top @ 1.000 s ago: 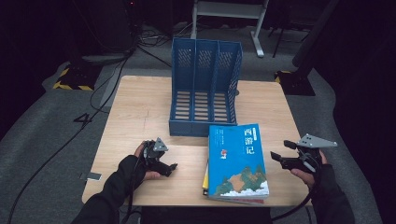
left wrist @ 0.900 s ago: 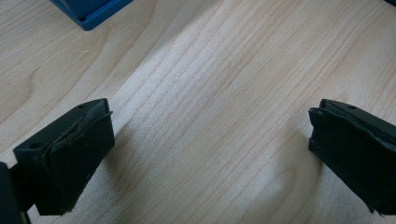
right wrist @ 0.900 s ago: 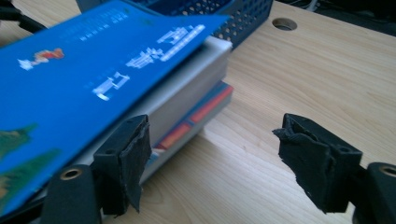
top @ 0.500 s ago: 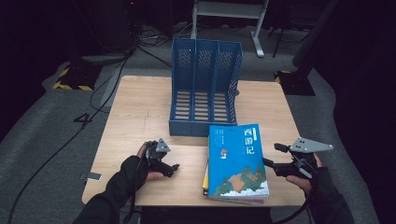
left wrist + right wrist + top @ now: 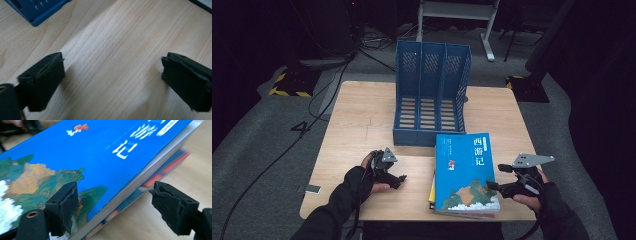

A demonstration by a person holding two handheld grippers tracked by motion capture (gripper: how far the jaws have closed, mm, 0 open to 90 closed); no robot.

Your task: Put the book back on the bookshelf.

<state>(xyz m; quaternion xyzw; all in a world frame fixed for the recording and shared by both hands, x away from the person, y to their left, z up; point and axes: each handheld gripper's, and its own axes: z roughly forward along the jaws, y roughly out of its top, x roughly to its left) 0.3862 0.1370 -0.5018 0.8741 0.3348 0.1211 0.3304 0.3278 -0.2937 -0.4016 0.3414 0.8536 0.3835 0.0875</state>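
While the left gripper (image 5: 398, 179) idles wide open over bare wood, the right gripper (image 5: 113, 206), jaws just opened wide, straddles the near right edge of the thick blue paperback book (image 5: 82, 152).

1. My work surface is a light wooden table (image 5: 362, 115) standing on a grey carpeted floor (image 5: 257, 135).
2. Beyond the table's far edge I see the legs of a pale metal frame (image 5: 457, 15).
3. Black cables (image 5: 332, 75) trail across the floor off the far left corner, past a yellow-and-black striped strip (image 5: 287, 90).
4. The room around is dark (light falls mostly on the tabletop).
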